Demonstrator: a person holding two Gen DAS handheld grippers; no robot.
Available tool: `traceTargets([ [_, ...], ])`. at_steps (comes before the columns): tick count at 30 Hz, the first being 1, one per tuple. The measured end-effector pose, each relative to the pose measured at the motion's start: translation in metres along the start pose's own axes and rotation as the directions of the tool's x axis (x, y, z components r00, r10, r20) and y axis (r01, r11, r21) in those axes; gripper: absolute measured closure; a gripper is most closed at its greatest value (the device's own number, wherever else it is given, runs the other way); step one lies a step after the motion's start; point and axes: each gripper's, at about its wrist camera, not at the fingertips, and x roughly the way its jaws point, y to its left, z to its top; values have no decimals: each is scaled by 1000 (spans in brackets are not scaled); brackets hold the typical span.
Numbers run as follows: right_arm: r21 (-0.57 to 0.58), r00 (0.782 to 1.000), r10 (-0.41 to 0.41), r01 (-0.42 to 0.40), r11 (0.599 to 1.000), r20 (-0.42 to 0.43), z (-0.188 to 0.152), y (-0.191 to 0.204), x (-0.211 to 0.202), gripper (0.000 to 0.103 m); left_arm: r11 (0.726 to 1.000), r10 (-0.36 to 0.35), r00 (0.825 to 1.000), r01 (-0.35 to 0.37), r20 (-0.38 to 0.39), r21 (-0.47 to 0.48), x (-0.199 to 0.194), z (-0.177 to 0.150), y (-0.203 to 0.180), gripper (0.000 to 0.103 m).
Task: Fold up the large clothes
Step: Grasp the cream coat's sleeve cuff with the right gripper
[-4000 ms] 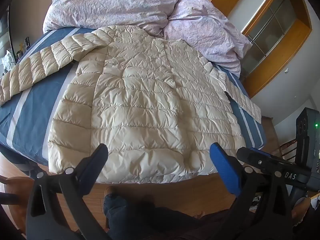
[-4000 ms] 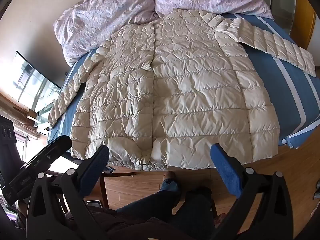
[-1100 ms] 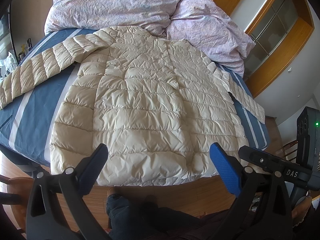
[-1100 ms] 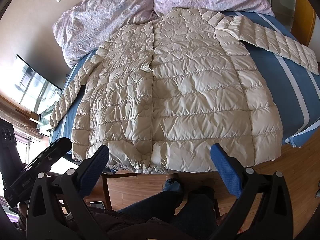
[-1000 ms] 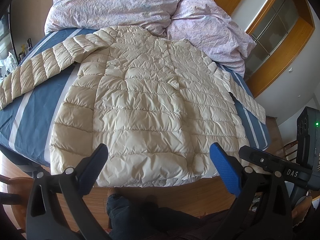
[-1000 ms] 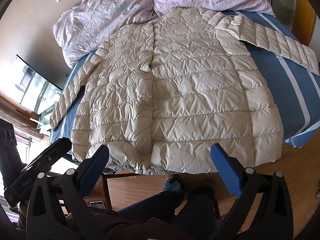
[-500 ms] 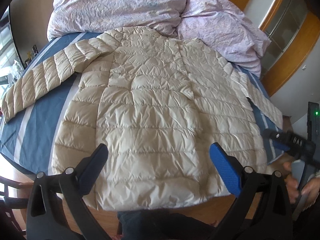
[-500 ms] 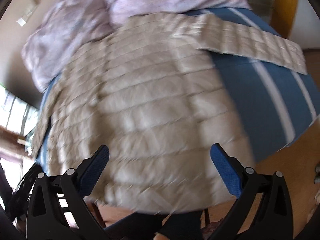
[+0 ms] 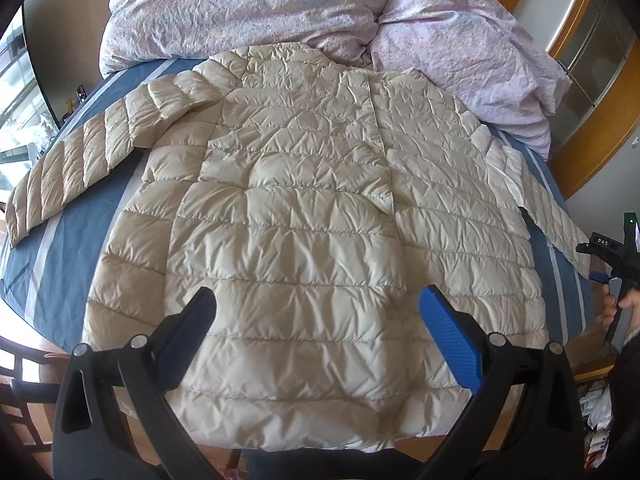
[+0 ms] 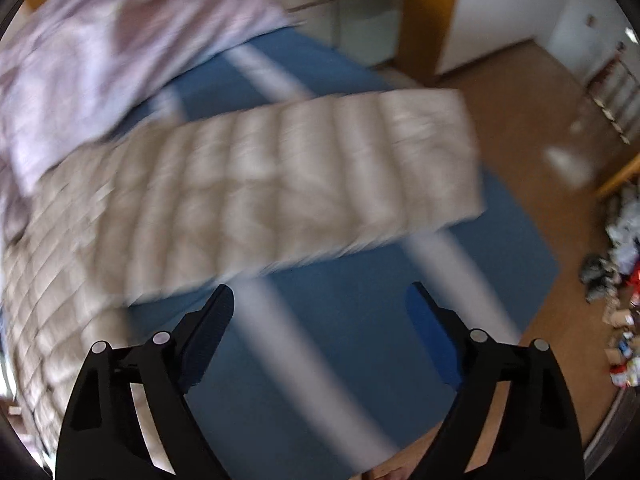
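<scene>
My left tongs [image 9: 316, 320] hang released, jaws spread wide over the near hem of the cream puffer coat [image 9: 304, 220]. My right tongs [image 10: 320, 312] are closing with nothing between them, poised over the bare blue striped bed sheet [image 10: 328, 360] just near of the coat's right sleeve [image 10: 280, 184]; that view is blurred. The coat lies flat on the bed, both sleeves spread outward, collar at the far end against the lilac duvet [image 9: 248, 4].
</scene>
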Motion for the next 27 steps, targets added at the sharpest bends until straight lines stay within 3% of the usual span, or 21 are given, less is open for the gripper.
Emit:
traceTargets([
  [4, 92, 999, -46, 49, 995, -27, 29, -38, 19, 20, 1000, 27, 1000, -27, 2, -6, 0, -2, -11, 2],
  [9, 175, 997, -18, 30, 984, -74, 50, -73, 44, 31, 997, 66, 998, -66, 8, -25, -2, -4, -19, 2],
  [15, 212, 995, 49, -30, 977, -83, 48, -92, 53, 57, 994, 100, 995, -98, 27, -57, -9, -4, -17, 2],
  [19, 232, 993, 105, -91, 969, -48, 48, -105, 57, 86, 991, 113, 993, -110, 36, -72, -9, -1, -5, 2],
  [21, 227, 995, 102, -96, 969, -18, 46, -98, 49, 94, 990, 122, 992, -118, 43, -73, -8, 3, 2, 2],
  [27, 102, 991, 71, -83, 991, 115, 48, -35, -3, 96, 988, 146, 986, -142, 78, -58, -5, 25, 35, 2],
])
